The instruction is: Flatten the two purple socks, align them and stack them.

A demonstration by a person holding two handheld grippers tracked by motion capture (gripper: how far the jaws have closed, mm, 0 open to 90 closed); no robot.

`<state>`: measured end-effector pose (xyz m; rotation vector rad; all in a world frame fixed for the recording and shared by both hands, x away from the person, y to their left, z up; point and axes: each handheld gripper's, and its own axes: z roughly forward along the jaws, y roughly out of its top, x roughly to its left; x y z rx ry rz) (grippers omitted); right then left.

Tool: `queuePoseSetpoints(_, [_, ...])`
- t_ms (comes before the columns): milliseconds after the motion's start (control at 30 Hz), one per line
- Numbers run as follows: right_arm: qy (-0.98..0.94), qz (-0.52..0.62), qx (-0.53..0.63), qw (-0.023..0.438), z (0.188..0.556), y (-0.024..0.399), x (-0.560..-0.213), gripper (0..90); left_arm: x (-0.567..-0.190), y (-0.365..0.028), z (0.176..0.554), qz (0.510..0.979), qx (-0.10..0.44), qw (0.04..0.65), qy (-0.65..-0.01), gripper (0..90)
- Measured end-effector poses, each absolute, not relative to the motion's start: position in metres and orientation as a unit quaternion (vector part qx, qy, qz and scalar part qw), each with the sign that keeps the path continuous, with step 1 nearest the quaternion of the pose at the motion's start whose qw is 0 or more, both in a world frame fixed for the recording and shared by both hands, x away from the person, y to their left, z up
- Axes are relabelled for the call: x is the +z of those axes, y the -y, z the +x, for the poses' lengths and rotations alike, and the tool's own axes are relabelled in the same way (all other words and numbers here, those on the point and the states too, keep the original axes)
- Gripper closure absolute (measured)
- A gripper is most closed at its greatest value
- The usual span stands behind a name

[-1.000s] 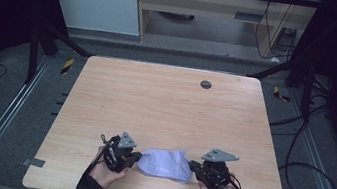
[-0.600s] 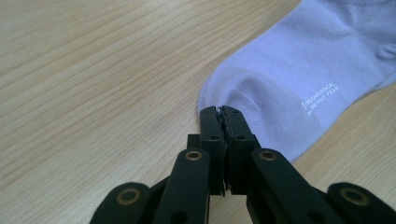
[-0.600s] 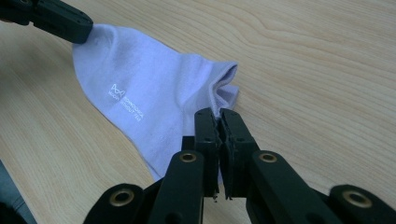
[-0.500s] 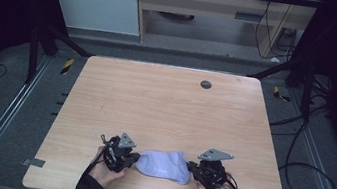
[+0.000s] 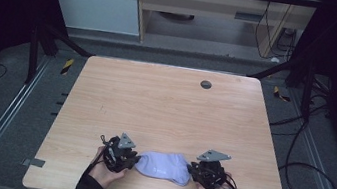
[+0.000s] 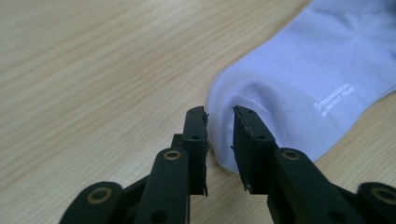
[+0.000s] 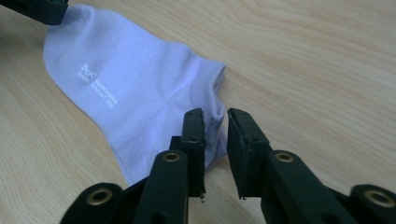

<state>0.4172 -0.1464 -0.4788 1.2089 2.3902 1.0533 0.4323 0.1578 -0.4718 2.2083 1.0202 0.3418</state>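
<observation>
A: Item one, far left: the left gripper [image 5: 119, 155], near the front edge of the table [image 5: 170, 105]. We log its jaws as parted by a narrow gap. They have just been opening, and in the left gripper view the rounded toe end of the sock [image 6: 299, 88] sits in the gap with daylight on either side of the cloth. We count that as let go, not clamped.

B: Agreed. Item two, centre: one pale lilac sock [image 5: 164, 166], lying flat on the wood between the two grippers, small white lettering on its side. We see it spread out lengthwise, toe toward the left tool, cuff end toward the right.

A: Compared with a second ago, the sock looks a little plumper and less stretched to us, and the hands have scarcely shifted.

B: Item three, right: the right gripper [image 5: 209, 172]. Its jaws have likewise just been opening and now stand slightly apart. In the right gripper view the sock [image 7: 135, 98] has its cuff edge lying at the gap, with the left pad against or just over the fabric and nothing pinched.

A: Our reading: both ends were released at nearly the same moment, so the laying-out step looks finished to us. The sock rests on its own weight.

B: Next entry, as a judgement: we back both tools off level, so no pad drags the cloth out of shape.
</observation>
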Motion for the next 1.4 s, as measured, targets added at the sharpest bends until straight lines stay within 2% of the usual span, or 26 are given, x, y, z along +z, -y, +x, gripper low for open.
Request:
queuePoseSetpoints(167, [-0.809, 0.410, 0.395, 0.151, 0.416, 0.149, -0.469, 77.1, -0.461, -0.154, 0.430, 0.833, 0.145, 0.368, -0.386, 71.0])
queuePoseSetpoints(367, [-0.818, 0.391, 0.400, 0.133, 0.417, 0.137, -0.475, 89.9, -0.470, -0.137, 0.429, 0.840, 0.149, 0.367, -0.370, 77.3])
queuePoseSetpoints(600, [-0.835, 0.394, 0.366, 0.117, 0.419, 0.133, -0.490, 90.0, -0.486, -0.130, 0.428, 0.861, 0.125, 0.335, -0.362, 80.6])
queuePoseSetpoints(833, [-0.838, 0.398, 0.356, 0.111, 0.420, 0.136, -0.494, 89.4, -0.485, -0.131, 0.424, 0.861, 0.128, 0.338, -0.358, 79.0])
queuePoseSetpoints(967, [-0.827, 0.403, 0.373, 0.117, 0.421, 0.142, -0.488, 85.3, -0.473, -0.139, 0.423, 0.849, 0.143, 0.359, -0.360, 73.6])
queuePoseSetpoints(1067, [-0.807, 0.413, 0.398, 0.140, 0.424, 0.156, -0.480, 76.7, -0.464, -0.149, 0.424, 0.836, 0.154, 0.375, -0.369, 66.2])
queuePoseSetpoints(1100, [-0.807, 0.413, 0.398, 0.140, 0.424, 0.156, -0.480, 76.7, -0.462, -0.153, 0.426, 0.833, 0.156, 0.380, -0.372, 66.2])
queuePoseSetpoints(1367, [-0.753, 0.461, 0.422, 0.206, 0.435, 0.201, -0.476, 45.0, -0.457, -0.187, 0.435, 0.804, 0.176, 0.396, -0.407, 46.0])
queuePoseSetpoints(1400, [-0.753, 0.461, 0.422, 0.206, 0.435, 0.201, -0.476, 45.0, -0.457, -0.192, 0.436, 0.800, 0.178, 0.399, -0.410, 46.0])
